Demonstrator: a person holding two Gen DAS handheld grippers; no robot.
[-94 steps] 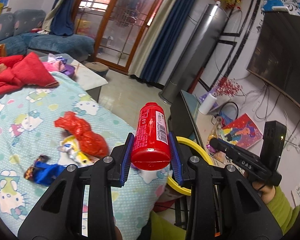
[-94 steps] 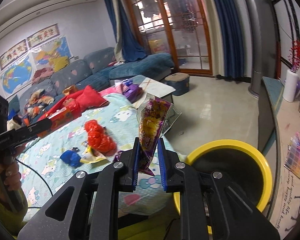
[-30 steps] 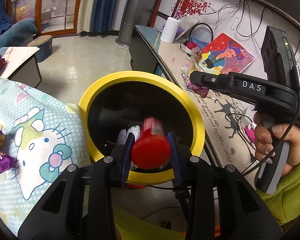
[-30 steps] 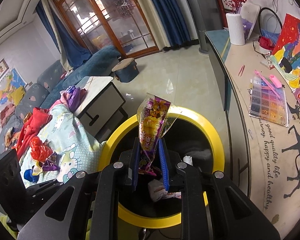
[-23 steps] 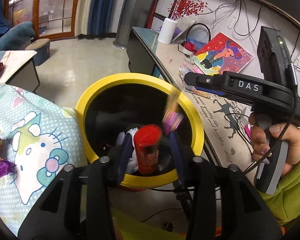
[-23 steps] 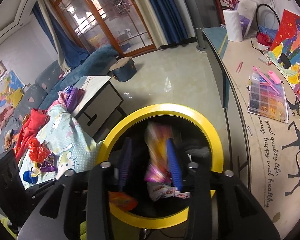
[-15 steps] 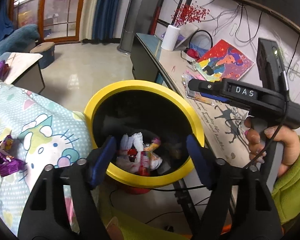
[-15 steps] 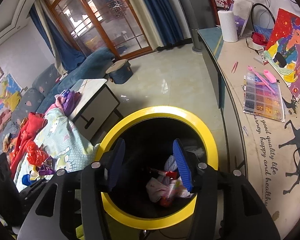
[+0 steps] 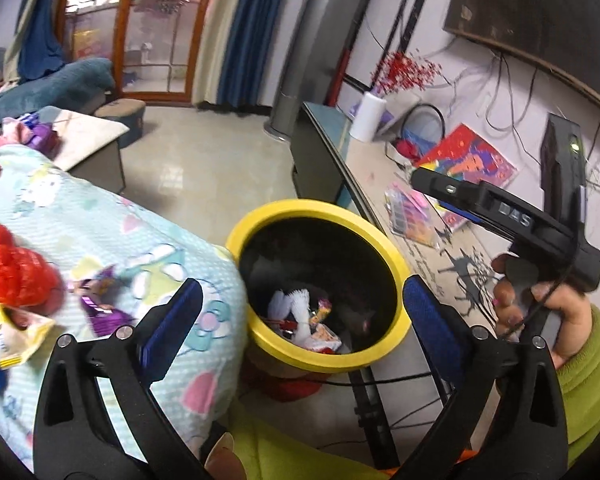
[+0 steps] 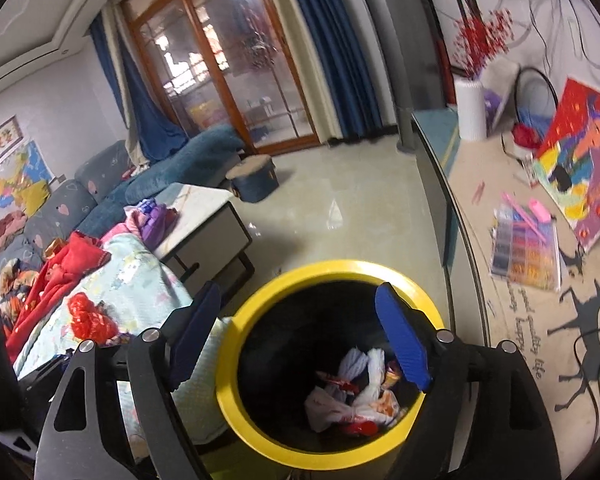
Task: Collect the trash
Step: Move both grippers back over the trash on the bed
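A yellow-rimmed black trash bin (image 9: 396,260) stands beside the bed and holds white paper and wrappers (image 9: 300,316); it also shows in the right wrist view (image 10: 227,364), with its trash (image 10: 360,392). My left gripper (image 9: 300,304) is open and empty above the bin's near edge. My right gripper (image 10: 300,328) is open and empty over the bin; its body shows in the left wrist view (image 9: 500,212). On the Hello Kitty bedspread (image 9: 111,236) lie a red plastic bag (image 9: 11,264), a purple wrapper (image 9: 103,312) and a yellow wrapper (image 9: 19,328).
A low TV bench (image 10: 500,240) with a bead box, a painting and a white vase runs to the right of the bin. A small table (image 10: 207,224) and a blue sofa (image 10: 179,168) stand beyond the bed. Tiled floor (image 10: 340,200) lies behind the bin.
Both grippers opened; the red bottle and the purple-yellow snack bag dropped into the bin. Since then both grippers have drawn back and swung left, bringing the bedspread into view.
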